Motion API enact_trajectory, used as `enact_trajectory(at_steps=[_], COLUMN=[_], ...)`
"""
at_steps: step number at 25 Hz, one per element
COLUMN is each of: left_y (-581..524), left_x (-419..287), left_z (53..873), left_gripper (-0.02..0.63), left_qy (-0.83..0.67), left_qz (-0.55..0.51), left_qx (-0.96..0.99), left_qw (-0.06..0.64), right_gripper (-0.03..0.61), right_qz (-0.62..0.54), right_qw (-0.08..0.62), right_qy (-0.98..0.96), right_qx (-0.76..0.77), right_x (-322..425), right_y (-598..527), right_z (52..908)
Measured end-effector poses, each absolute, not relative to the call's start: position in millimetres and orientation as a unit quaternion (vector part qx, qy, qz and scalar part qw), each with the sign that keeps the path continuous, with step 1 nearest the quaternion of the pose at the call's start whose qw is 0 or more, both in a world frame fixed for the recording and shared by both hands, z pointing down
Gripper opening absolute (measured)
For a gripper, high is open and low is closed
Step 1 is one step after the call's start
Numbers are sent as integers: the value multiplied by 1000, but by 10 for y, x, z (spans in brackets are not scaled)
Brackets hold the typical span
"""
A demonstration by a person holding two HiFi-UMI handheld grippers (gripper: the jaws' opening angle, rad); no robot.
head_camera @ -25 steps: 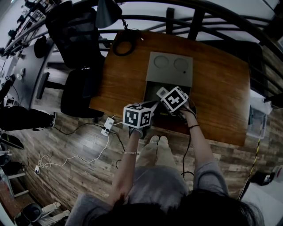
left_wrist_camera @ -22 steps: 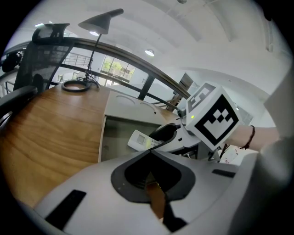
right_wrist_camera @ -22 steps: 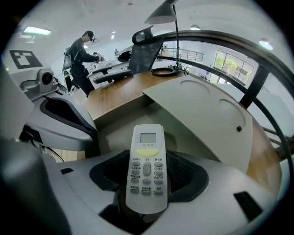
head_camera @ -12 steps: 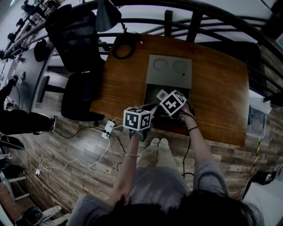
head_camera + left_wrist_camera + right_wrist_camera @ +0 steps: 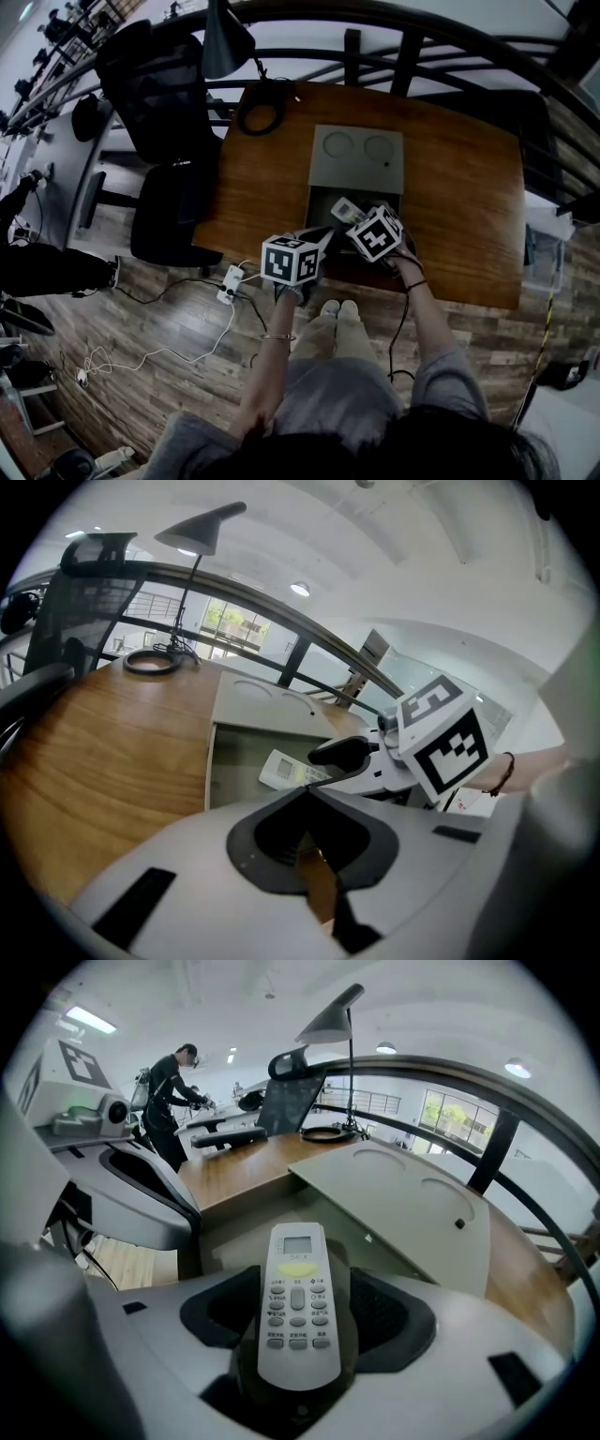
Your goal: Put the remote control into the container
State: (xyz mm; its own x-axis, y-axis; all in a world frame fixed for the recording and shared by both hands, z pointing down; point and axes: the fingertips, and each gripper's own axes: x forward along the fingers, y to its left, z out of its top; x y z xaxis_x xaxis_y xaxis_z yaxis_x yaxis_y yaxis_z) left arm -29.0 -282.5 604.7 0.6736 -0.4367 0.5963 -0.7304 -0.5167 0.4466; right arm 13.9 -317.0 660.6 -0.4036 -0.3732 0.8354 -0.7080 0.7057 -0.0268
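Note:
The white remote control point(image 5: 343, 207) point(image 5: 298, 1312) lies lengthwise between the jaws of my right gripper point(image 5: 354, 219) point(image 5: 300, 1327), which is shut on it, display end pointing forward. It hangs over the open grey container point(image 5: 323, 208) point(image 5: 234, 1234) on the wooden table point(image 5: 459, 187); the container's lid point(image 5: 358, 155) point(image 5: 403, 1199) lies folded back behind it. In the left gripper view the remote point(image 5: 289, 769) and right gripper point(image 5: 361, 752) sit above the container point(image 5: 242, 752). My left gripper point(image 5: 319, 239) point(image 5: 305, 794) hovers at the container's near left corner, jaws together and empty.
A black office chair point(image 5: 159, 84) stands left of the table, with a desk lamp point(image 5: 225, 28) and a black coiled cable point(image 5: 262, 101) at the far left corner. A power strip point(image 5: 230, 277) lies on the floor. A person point(image 5: 173, 1087) stands far off.
My right gripper has slid slightly toward the table's near edge, the remote still in it. The left gripper has barely moved.

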Motion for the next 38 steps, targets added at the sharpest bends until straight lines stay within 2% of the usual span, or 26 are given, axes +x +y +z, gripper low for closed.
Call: enact_trajectory(at_steps=[3, 9, 14, 20, 26, 38], left_y=[-2813, -2798, -2829, -2821, -2766, -2597], left_x=[-285, -271, -194, -69, -21, 66], left_z=[6004, 5792, 5526, 5138, 4807, 4201], left_gripper=[3, 3, 3, 3, 3, 3], left_qy=[-343, -349, -346, -333, -325, -311], left_qz=[209, 189, 167, 150, 129, 79], left_qx=[850, 863, 880, 902, 917, 938], left_qw=[341, 313, 280, 229, 192, 131], right_gripper=[275, 262, 133, 58, 38, 28], right_qz=[186, 221, 217, 215, 194, 136], right_qw=[401, 289, 233, 163, 97, 39], right_qy=[-829, -855, -864, -877, -892, -911], right_qx=[342, 369, 390, 398, 397, 387], right_x=[152, 188, 245, 277, 288, 305], right_y=[-3167, -3098, -3049, -2970, -2886, -2632], right_z=[6452, 5956, 5637, 5206, 4703, 4043])
